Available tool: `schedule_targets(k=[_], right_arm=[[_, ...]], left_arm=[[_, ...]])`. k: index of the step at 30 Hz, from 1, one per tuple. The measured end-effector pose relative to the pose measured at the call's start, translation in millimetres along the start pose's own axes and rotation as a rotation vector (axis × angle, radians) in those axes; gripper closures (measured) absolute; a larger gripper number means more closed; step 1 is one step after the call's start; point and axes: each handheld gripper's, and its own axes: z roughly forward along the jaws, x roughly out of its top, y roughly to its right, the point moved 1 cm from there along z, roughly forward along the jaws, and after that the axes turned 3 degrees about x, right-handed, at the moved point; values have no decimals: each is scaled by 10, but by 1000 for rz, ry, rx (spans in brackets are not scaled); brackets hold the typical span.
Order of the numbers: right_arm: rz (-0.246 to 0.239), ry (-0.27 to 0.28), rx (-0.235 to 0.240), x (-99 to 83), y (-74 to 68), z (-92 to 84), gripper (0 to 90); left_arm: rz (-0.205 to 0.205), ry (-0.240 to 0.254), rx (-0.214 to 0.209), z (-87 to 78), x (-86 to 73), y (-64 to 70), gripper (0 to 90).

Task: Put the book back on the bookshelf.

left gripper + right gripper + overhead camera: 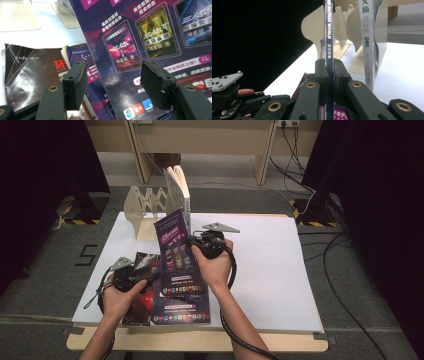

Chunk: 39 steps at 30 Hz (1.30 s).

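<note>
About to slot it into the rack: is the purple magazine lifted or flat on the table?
Lifted and tilted: the right gripper is shut on the magazine at its spine, its top leaning toward the rack.

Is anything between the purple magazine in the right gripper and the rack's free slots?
Nothing visible: the right gripper clamps the purple magazine, and the rack slots beside the standing book look free.
</note>
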Motion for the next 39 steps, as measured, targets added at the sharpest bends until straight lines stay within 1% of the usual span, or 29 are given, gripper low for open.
schedule_targets(k=[4,10,13,17,19,22,23,27,34,37,38,39], right_arm=[[6,5,9,24,7,29,849],[-8,23,7,39,0,58,849],[-7,35,4,47,1,73,849],[-10,46,3,86,-11,91,849],[-10,53,8,110,-12,101,849],[-8,68,6,145,-22,118,849],[-16,78,4,154,-17,124,850],[-5,98,4,178,-28,152,850],[-14,130,8,222,-63,192,850],[-8,136,9,236,-74,209,849],[-12,136,7,242,-73,209,849],[-14,139,5,246,-75,211,849]], left_arm=[[-3,-3,2,3,-5,-10,371],[-4,-9,7,18,-18,-20,374],[-5,-6,8,24,-18,-21,374],[2,-3,10,14,-11,-7,375],[0,-6,5,13,-10,-3,379],[-4,-7,3,19,-15,0,381],[-6,-8,3,20,-17,0,382],[-11,-6,-4,14,-12,4,382],[-10,-3,0,15,-6,3,382],[-27,-9,-9,8,-3,8,394],[-36,-12,-14,6,0,11,403],[-37,-10,-14,5,3,13,403]])
